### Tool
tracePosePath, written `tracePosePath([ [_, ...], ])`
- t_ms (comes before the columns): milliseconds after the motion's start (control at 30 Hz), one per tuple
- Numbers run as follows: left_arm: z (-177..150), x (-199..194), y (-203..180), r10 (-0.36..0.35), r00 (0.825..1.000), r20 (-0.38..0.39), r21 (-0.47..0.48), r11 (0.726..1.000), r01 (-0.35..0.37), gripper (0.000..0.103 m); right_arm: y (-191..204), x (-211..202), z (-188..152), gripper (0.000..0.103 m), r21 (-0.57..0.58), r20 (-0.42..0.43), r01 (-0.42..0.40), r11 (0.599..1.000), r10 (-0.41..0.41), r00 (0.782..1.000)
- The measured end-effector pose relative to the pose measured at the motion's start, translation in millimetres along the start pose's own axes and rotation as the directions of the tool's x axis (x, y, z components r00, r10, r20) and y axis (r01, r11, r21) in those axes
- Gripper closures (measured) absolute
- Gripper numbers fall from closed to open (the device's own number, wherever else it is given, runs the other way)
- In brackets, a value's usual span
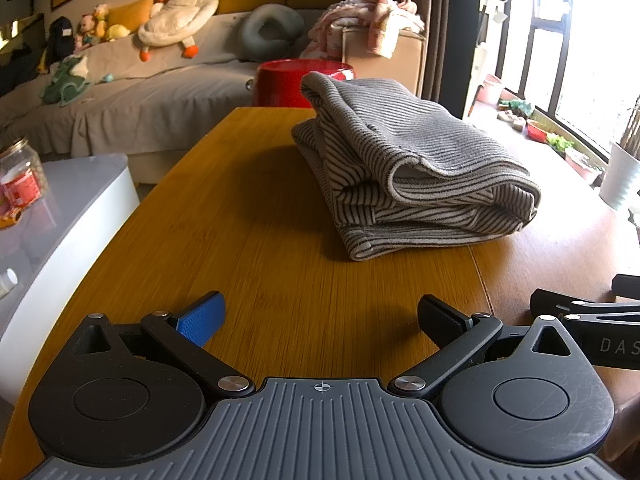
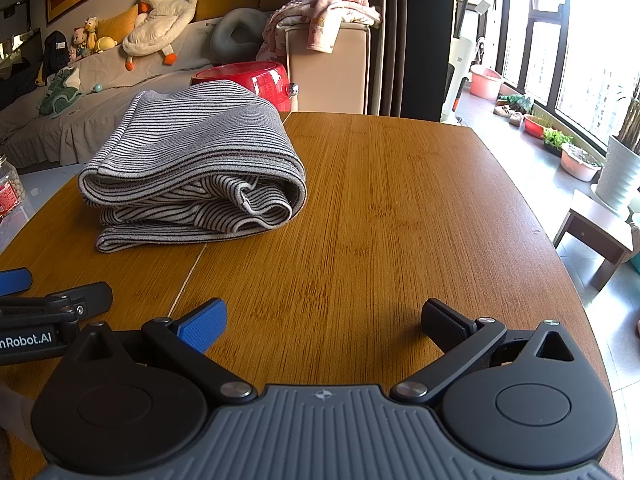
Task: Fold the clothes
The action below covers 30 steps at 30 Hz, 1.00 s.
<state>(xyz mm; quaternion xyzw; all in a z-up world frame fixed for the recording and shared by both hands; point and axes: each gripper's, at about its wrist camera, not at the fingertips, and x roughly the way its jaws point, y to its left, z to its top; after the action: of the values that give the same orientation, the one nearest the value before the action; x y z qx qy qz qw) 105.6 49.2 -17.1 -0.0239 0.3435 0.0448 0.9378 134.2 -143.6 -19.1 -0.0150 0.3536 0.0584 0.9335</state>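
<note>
A grey garment with thin dark stripes [image 1: 404, 168] lies folded in a thick bundle on the wooden table [image 1: 248, 240]; in the right wrist view the same bundle [image 2: 192, 168] sits at the upper left. My left gripper [image 1: 320, 316] is open above bare wood, well short of the bundle, with nothing between its blue and black fingers. My right gripper [image 2: 324, 320] is open too, over the table [image 2: 400, 208] to the right of the garment. Each view catches part of the other gripper at its edge.
A red tub [image 1: 296, 80] stands beyond the table's far end. A sofa [image 1: 132, 92] with plush toys and cushions runs along the back. A white side table [image 1: 60, 216] holds a jar at the left. Plant pots and basins line the window at the right.
</note>
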Motion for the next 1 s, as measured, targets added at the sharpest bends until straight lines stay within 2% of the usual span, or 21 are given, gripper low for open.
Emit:
tracePosePath([
  [1000,1.0,1.5,-0.3,0.013,1.000,-0.008,0.015,1.000,-0.013,0.000,0.3,-2.0,-0.2,0.000,0.004,0.000,0.005,1.000,-0.005,1.000],
])
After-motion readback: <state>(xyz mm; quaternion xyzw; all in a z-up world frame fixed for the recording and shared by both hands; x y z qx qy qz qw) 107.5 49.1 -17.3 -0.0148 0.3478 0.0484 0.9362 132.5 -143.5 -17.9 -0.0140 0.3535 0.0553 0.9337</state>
